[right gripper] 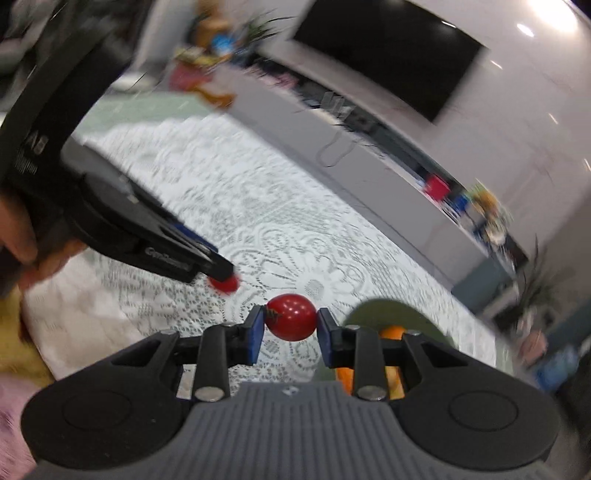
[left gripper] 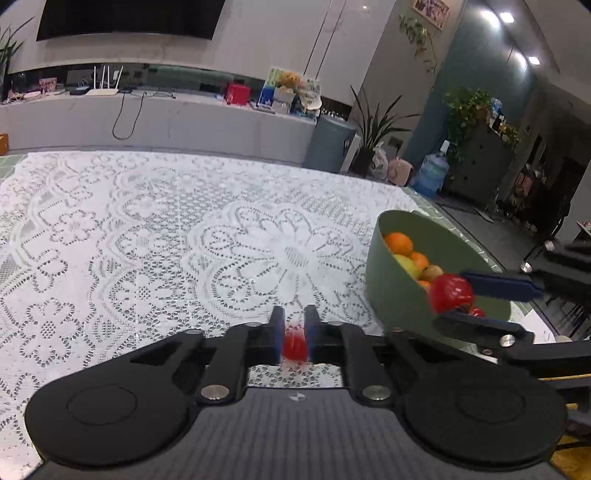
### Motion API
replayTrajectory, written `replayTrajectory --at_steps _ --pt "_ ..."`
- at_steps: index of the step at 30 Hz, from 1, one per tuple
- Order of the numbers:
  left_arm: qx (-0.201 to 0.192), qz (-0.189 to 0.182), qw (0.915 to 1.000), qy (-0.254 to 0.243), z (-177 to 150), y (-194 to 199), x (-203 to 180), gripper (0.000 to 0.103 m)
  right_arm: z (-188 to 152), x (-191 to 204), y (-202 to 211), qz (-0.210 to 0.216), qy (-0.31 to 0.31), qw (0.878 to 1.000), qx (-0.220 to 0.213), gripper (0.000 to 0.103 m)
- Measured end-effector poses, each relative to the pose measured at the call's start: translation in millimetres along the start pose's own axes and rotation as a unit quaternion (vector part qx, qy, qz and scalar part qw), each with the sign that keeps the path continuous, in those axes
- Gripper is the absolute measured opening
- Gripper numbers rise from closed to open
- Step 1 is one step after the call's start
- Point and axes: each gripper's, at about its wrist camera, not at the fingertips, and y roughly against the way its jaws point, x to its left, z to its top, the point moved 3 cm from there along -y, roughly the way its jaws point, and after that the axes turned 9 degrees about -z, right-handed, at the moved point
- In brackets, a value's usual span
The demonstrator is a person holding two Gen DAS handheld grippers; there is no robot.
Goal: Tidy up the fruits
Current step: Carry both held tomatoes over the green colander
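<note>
Wide open ground here: the table (left gripper: 55, 258), under a white lace cloth (left gripper: 184, 221), fills the whole left and centre of the left wrist view, bare lace running back to its far edge across the upper middle of the frame. Its right edge shows at the right of the frame, with dark floor beyond.

Behind that far edge runs a long pale counter (left gripper: 184, 118) with a red box (left gripper: 238, 93) on it, and a dark screen (left gripper: 129, 16) at the upper left. A grey bin (left gripper: 330, 142) and a potted plant (left gripper: 373, 136) stand beyond the table's far right corner.

On the table at the right of the frame sits the green bowl (left gripper: 391, 291), near that right edge, holding oranges (left gripper: 399, 243) and a yellow-green fruit (left gripper: 406, 264).

Now the tongs. The right tongs (right gripper: 290, 326) are clamped on a red tomato (right gripper: 291, 322), pads pressing either side of it; in the left wrist view that fruit hangs over the bowl's near rim. The left tongs (left gripper: 294, 332) are nearly closed, pinching a small red fruit (left gripper: 294, 345) low over the lace at the bottom centre of the frame; it is blurred, so what kind I cannot tell.
</note>
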Motion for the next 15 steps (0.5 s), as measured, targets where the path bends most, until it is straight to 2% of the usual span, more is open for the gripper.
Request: replayTrajectory --at_steps 3,5,10,15 --pt "-0.012 -0.015 0.9998 0.007 0 7 -5 0.011 -14 -15 11 -0.012 -0.062 0.998 -0.003 0.028" --pt "-0.007 -0.006 1.0000 -0.001 -1 5 -7 0.012 -23 -23 15 -0.013 -0.093 0.996 0.003 0.028" --pt "0.037 -0.008 0.9990 0.024 -9 -3 2 0.012 -42 -34 8 0.010 -0.167 0.985 0.031 0.028" --pt "0.072 -0.006 0.9968 0.033 -18 -2 6 0.014 -51 -23 -6 0.031 -0.187 0.980 0.057 0.028"
